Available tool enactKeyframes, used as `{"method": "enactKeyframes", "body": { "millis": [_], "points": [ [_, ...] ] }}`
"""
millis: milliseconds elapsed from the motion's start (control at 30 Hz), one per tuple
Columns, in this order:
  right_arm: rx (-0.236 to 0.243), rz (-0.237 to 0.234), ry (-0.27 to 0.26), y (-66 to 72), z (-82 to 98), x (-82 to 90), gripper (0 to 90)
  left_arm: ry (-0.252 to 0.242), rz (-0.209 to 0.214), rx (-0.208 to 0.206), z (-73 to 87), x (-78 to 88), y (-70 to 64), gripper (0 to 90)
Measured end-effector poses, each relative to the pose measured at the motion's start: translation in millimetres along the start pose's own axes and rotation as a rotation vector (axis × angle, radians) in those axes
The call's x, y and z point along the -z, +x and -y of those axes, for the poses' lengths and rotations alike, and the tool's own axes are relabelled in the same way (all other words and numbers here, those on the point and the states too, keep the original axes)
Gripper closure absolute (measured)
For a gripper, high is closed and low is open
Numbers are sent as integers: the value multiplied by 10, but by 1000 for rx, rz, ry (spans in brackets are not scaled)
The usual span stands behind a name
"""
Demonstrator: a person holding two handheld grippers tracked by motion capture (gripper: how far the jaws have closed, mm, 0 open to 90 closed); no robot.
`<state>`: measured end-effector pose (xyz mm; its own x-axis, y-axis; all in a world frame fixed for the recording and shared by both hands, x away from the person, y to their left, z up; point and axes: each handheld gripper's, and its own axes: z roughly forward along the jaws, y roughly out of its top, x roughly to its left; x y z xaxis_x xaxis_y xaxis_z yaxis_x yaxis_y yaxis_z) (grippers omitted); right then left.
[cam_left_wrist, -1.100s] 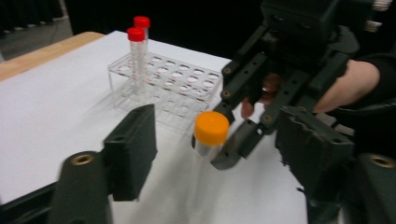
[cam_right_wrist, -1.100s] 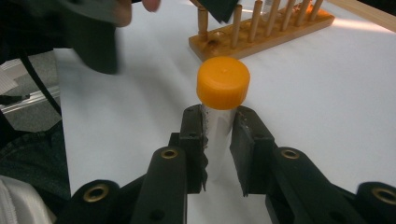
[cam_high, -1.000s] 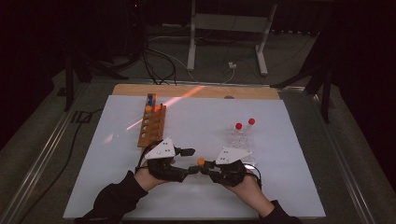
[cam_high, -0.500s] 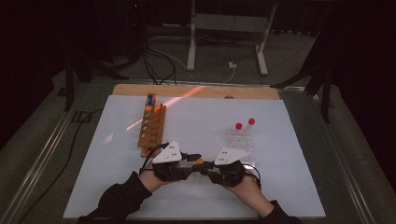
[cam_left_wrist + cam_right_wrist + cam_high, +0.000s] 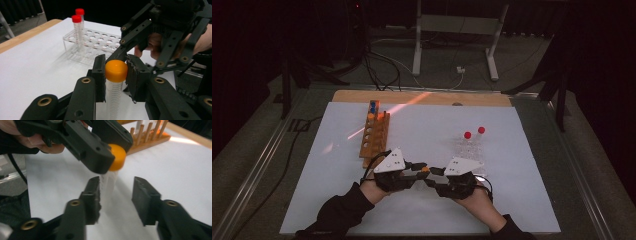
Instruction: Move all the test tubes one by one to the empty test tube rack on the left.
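A clear tube with an orange cap stands upright between my two grippers, near the front middle of the white table. My left gripper is shut on the cap; its jaws have just been closing, and both pads press the cap's sides. My right gripper faces it from the other side. Its jaws have just been opening and now stand apart around the tube's clear body, with a gap on the right side. In the high view the two sets of fingertips meet at the cap.
A wooden rack stands behind my left gripper, with a blue-capped and an orange-capped tube at its far end. A clear plastic rack behind my right gripper holds two red-capped tubes. A wooden strip edges the table's far side.
My left gripper moved in from the left and closed on the orange cap. My right gripper, which held the tube before, has opened its jaws.
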<state>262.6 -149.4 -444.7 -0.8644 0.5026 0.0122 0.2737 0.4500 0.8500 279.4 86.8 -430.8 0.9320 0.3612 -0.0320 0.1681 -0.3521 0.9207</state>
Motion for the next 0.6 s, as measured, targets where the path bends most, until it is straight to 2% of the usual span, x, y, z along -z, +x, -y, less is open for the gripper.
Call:
{"method": "enactKeyframes", "body": {
  "millis": [233, 533, 600],
  "points": [
    [-17, 26, -45, -12, -23, 70, 370, -28, -59, 21, -89, 179, 173, 716],
    [-65, 29, -99, -67, -42, 157, 151, -69, -134, 32, -318, 426, 443, 716],
    [-69, 22, -109, -79, -40, 175, 136, -79, -153, 32, -371, 478, 493, 716]
  ]
}}
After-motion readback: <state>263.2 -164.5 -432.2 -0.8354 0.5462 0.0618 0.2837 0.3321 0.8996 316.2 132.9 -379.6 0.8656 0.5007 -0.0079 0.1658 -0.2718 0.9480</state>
